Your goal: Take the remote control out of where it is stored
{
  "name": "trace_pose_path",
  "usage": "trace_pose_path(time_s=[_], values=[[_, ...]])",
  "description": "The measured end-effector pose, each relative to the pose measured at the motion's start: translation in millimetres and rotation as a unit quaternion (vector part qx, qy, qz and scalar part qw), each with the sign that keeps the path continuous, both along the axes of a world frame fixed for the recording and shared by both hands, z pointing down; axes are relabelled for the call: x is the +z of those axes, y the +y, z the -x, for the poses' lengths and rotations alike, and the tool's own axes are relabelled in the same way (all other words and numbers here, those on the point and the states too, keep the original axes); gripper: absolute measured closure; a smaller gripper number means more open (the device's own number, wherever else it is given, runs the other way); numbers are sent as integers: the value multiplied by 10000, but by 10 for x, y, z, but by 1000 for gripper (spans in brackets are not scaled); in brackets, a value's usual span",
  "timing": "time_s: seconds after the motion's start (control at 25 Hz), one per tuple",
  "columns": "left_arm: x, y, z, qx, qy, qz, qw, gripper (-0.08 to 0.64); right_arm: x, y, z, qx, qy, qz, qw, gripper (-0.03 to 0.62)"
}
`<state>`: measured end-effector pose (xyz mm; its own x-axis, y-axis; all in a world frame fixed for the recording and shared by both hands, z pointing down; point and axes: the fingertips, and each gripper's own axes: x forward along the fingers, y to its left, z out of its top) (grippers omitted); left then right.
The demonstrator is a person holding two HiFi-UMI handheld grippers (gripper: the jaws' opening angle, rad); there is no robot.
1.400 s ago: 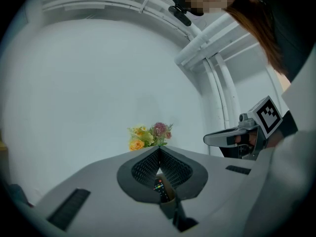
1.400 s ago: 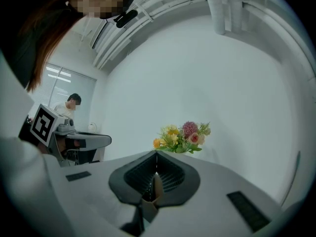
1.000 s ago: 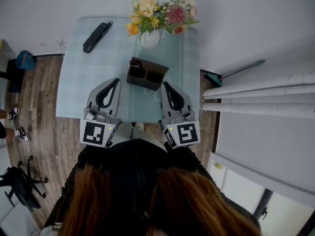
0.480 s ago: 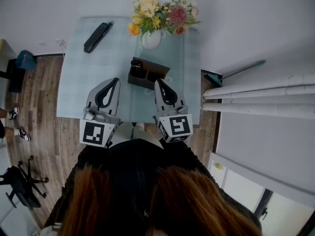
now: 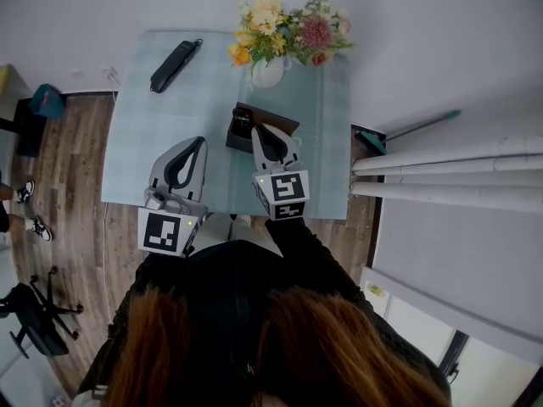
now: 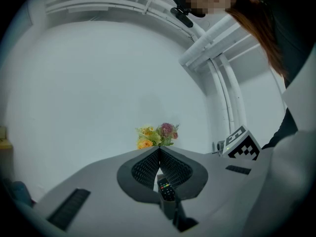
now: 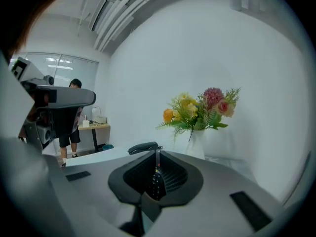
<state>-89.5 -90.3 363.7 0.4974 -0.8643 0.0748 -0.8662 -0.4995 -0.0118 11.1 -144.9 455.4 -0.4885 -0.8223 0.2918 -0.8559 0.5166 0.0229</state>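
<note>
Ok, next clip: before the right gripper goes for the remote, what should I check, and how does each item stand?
1. Remote stands in the holder, left compartment: ok.
2. Right gripper is over the holder, pointed at the remote: ok.
3. Right jaws apart for a grasp: not ok, they are together.
4. Left gripper out of the way, near the table edge: ok.
5. Vase apart from the holder, behind it: ok.
6. Right gripper clear of the holder's rim: cannot tell.

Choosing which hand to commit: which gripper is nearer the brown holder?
The right gripper: its tips are at the brown holder; the left gripper hangs back at the table's near edge.
</note>
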Motion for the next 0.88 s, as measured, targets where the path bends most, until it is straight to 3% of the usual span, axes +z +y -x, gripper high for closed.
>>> trace_pose_path(time_s=[0.16, 0.6, 0.88], values=[[6, -6, 60, -57, 30, 5, 10000, 555, 168, -99, 67, 151, -37, 261, 9995, 568], [20, -22, 128, -36, -6, 38, 10000, 555, 436, -193, 171, 685, 127, 563, 9960, 431], [-9, -46, 61, 154, -6, -21, 9999, 555, 668, -306, 203, 1184, 76, 833, 9894, 417]])
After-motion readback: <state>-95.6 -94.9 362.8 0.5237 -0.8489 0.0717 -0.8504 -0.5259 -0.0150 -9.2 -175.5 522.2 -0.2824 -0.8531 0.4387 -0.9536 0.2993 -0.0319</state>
